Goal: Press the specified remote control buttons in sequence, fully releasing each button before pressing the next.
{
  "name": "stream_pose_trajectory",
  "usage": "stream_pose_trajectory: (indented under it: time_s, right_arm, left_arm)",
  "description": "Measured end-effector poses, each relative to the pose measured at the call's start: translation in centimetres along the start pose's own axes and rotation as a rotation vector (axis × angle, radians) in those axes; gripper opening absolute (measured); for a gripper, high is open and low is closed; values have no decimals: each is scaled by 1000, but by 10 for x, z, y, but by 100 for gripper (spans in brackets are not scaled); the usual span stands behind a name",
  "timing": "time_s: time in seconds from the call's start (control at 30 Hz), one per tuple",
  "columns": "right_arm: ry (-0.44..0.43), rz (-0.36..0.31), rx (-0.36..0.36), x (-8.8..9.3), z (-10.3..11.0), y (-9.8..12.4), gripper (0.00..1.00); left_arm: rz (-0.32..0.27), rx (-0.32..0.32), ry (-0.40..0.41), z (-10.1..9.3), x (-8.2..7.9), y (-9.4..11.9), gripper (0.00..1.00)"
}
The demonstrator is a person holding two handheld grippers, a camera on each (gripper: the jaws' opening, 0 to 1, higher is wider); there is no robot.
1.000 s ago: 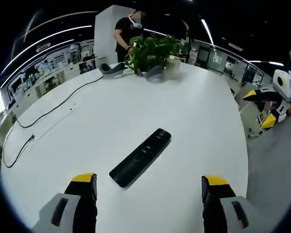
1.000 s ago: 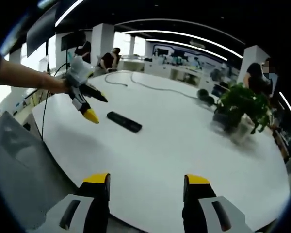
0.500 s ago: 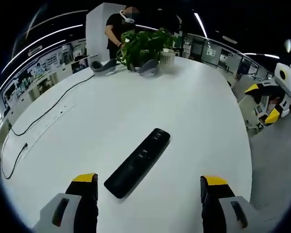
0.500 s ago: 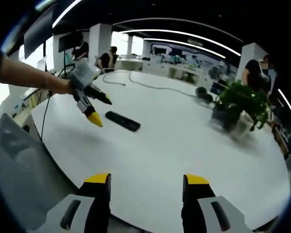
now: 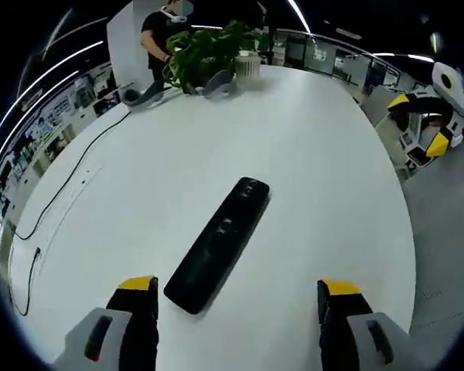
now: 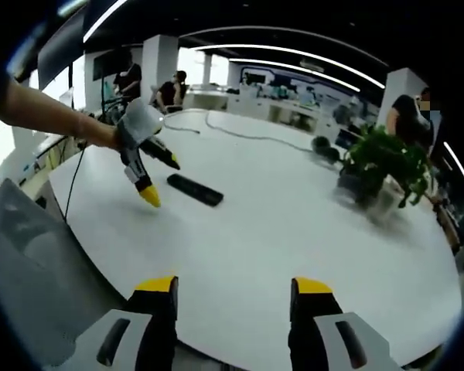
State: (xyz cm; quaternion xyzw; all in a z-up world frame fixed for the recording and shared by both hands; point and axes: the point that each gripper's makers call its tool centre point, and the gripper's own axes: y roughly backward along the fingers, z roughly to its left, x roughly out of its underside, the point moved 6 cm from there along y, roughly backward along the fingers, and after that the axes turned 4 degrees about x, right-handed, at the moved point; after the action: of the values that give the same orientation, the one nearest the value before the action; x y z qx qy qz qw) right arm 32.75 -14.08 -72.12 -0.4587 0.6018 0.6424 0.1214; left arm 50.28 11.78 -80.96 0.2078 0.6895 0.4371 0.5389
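Light: bright, even, from ceiling strip lights point(image 6: 294, 56).
Glare: soft sheen on the white table point(image 5: 317, 154).
Shadows: faint.
Blur: potted plant point(image 6: 383, 166) smeared, probably by motion.
Edges: strong fisheye bending.

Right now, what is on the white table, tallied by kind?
Remote control: 1
Potted plant: 1
White cup: 1
Grey curved objects by the plant, kind unclear: 2
Black cables: at least 2
Total: at least 7
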Motion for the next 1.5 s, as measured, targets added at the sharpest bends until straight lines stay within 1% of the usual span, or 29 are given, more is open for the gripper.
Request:
stream_pose_trajectory:
  time_s: [0.1, 0.33, 0.37, 0.4, 0.53, 0.63, 0.73, 0.87, 0.97, 1.1, 1.23, 1.37, 1.43, 1.5]
  right_arm:
    - [0, 4, -1, 0, 0, 0, 56]
    - [-4, 10, -9, 1, 1, -1, 55]
    - [-6, 11, -10, 2, 1, -1, 55]
    - [-8, 11, -9, 2, 1, -1, 55]
    - [-21, 0, -10, 0, 0, -1, 52]
    - [-19, 4, -10, 1, 0, -1, 52]
    - [-18, 6, -13, 1, 0, -1, 51]
    - [-24, -6, -19, -1, 1, -1, 46]
    - [-25, -3, -14, 0, 0, -1, 46]
    - [-21, -1, -17, 0, 0, -1, 45]
    - [-22, 3, -20, 0, 1, -1, 44]
    - [-24, 1, -15, 0, 0, -1, 43]
    - [-27, 0, -15, 0, 0, -1, 43]
    - [-31, -1, -19, 0, 0, -1, 42]
  left_arm:
    - [16, 3, -18, 3, 0, -4, 89]
    - [37, 14, -26, 8, -1, -10, 88]
    - [55, 7, -20, 10, 0, -10, 89]
    - [44, 15, -7, 10, -1, -11, 88]
    - [57, 39, -11, 11, -2, -13, 87]
    - [65, 65, -22, 9, -3, -13, 83]
    - [63, 75, -39, 7, -5, -13, 81]
    - [62, 83, -53, 7, -4, -12, 76]
    - [66, 86, -60, 8, -3, -11, 70]
    - [72, 97, -85, 9, -2, -8, 58]
    - [106, 124, -138, 10, -2, -6, 48]
    - [120, 130, -155, 9, -3, -7, 42]
    - [121, 133, -167, 7, -3, -6, 36]
    - [127, 136, -194, 4, -2, -6, 26]
